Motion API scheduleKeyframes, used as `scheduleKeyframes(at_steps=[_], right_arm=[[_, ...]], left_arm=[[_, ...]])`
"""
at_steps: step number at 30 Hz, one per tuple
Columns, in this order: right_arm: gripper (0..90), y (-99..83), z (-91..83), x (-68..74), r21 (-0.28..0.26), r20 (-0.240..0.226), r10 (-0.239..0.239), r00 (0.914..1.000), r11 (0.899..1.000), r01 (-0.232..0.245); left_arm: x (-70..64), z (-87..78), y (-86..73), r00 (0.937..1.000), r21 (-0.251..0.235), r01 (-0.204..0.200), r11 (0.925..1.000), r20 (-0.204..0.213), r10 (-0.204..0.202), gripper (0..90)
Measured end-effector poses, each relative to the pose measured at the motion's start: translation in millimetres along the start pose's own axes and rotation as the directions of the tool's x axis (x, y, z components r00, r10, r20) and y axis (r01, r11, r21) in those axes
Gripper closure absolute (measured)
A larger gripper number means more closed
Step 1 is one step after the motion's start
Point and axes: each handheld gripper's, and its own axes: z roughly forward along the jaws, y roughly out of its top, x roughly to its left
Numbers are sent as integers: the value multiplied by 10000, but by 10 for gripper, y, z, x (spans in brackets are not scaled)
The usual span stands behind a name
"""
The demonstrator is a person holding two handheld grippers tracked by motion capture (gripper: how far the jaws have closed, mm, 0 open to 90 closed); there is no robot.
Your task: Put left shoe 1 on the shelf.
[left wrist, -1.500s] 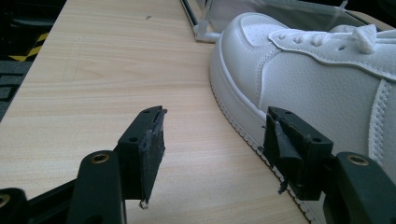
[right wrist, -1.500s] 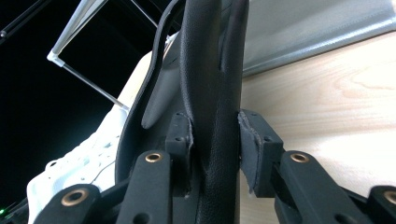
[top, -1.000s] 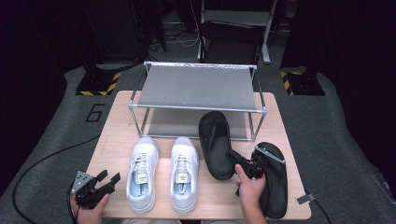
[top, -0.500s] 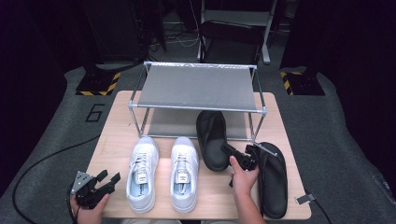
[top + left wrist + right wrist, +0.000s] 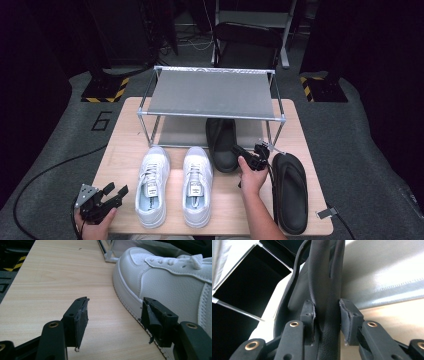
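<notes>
Black slipper (image 5: 221,142) has slid under rack (image 5: 212,92).

Overall light, high view: table (image 5: 125,150) evenly lit from above; surrounding floor and background were very dark, detail lost.
Shadows: soft and short beneath the rack (image 5: 212,92) and beside the white sneakers (image 5: 172,185); no hard edges.
Sharpness, high view: slightly soft, coarse throughout.
Left gripper view: bright, wood grain clear; the left gripper (image 5: 113,320) pads were near and mildly soft; the sneaker leather was crisp.
Right gripper view: strong contrast; pale surfaces behind the black slipper (image 5: 324,290) were glaring and blurred; the right gripper (image 5: 327,317) was acceptably sharp.
Distortion: wide-angle stretching at both gripper views' edges.
</notes>
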Motion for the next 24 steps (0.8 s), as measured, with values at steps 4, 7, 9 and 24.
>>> scheduleKeyframes(at_steps=[4,7,9,24], right_arm=[[666,33,143,20,143,156,179,9997,9997,-181],[666,41,260,10,-5,116,335,9994,9994,-335],[666,59,326,1,144,263,504,9984,9986,-508],[666,258,757,74,-636,247,47,9997,9980,-31]], left_arm=[[-5,4,-6,9999,-5,-76,10000,-73,76,380],[-27,11,-14,9998,61,-177,9998,-79,177,380],[-32,16,-21,9998,20,-197,9998,-62,197,380],[3,-27,-35,9998,-112,-77,9999,-175,76,380]])
